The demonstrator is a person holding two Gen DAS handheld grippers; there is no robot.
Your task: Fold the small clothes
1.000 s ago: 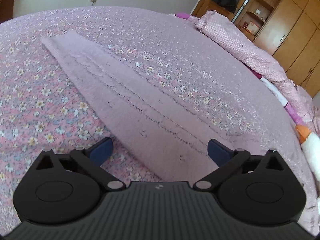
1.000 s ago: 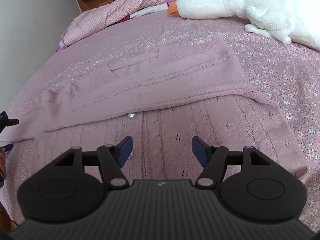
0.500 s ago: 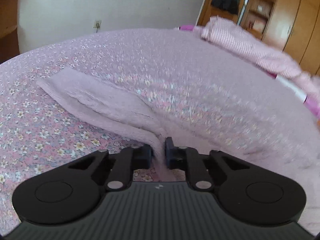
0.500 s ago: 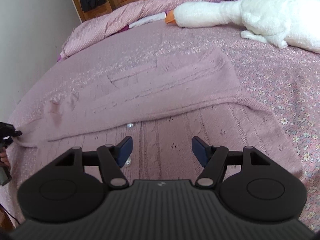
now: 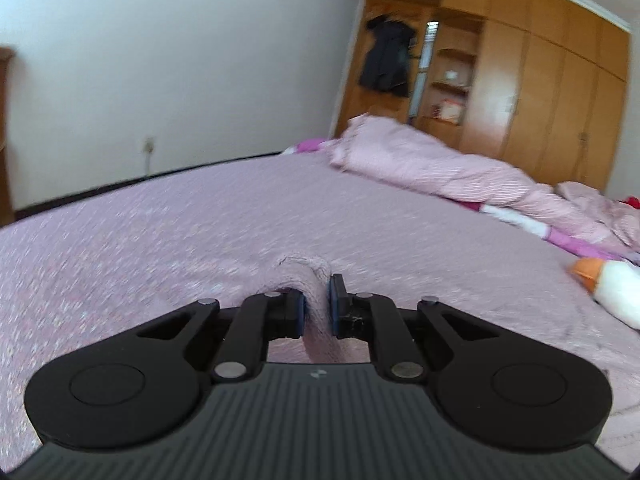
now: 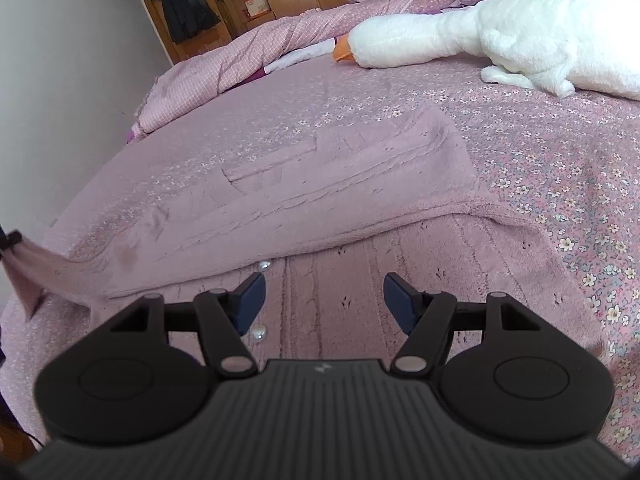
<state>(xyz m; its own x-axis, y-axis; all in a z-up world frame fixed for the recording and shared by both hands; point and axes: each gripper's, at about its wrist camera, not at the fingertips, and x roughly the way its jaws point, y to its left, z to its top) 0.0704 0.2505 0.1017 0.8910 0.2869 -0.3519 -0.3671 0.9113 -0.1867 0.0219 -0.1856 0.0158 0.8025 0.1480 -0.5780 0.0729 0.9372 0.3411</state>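
Observation:
A pale pink knitted cardigan (image 6: 360, 184) lies spread on the bed, one sleeve folded across its body. My left gripper (image 5: 317, 304) is shut on the end of the other sleeve (image 5: 308, 276), which bunches up between the blue pads. In the right wrist view that sleeve (image 6: 36, 272) is pulled taut and lifted at the far left edge. My right gripper (image 6: 324, 300) hovers open just above the cardigan's front, near its pearl buttons (image 6: 264, 266), with nothing between its fingers.
The bed has a pink floral sheet (image 6: 580, 184). A white plush goose (image 6: 500, 32) lies at the back right. A rumpled pink checked quilt (image 6: 248, 52) runs along the far side. Wooden wardrobes (image 5: 540, 92) and a white wall (image 5: 180, 60) stand behind.
My left gripper shut on the sleeve and has lifted it off the bed, its view tilting up toward the wall. The right gripper has barely moved and remains open.

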